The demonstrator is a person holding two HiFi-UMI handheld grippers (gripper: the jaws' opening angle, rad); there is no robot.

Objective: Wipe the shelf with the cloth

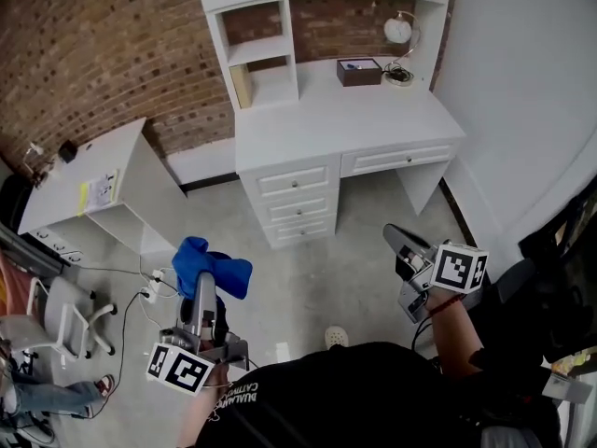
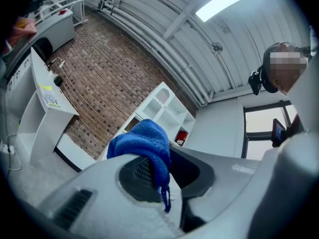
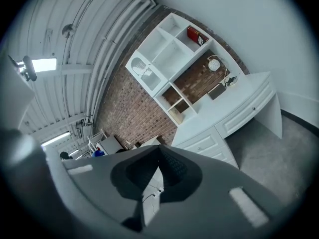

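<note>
My left gripper (image 1: 203,283) is shut on a blue cloth (image 1: 211,267) that bunches over its jaws, low at the left in the head view; the left gripper view shows the cloth (image 2: 144,146) draped between the jaws. My right gripper (image 1: 399,246) is shut and holds nothing, its jaw tips touching in the right gripper view (image 3: 158,158). The white shelf unit (image 1: 266,59) stands on a white desk (image 1: 345,119) against the brick wall, well beyond both grippers. The shelf (image 3: 169,59) also shows in the right gripper view.
A brown box (image 1: 359,71) and a round lamp (image 1: 399,31) sit on the desk. A second white table (image 1: 89,189) stands at the left, with a chair (image 1: 65,315) and cables (image 1: 154,283) on the floor. A white wall (image 1: 522,91) runs along the right.
</note>
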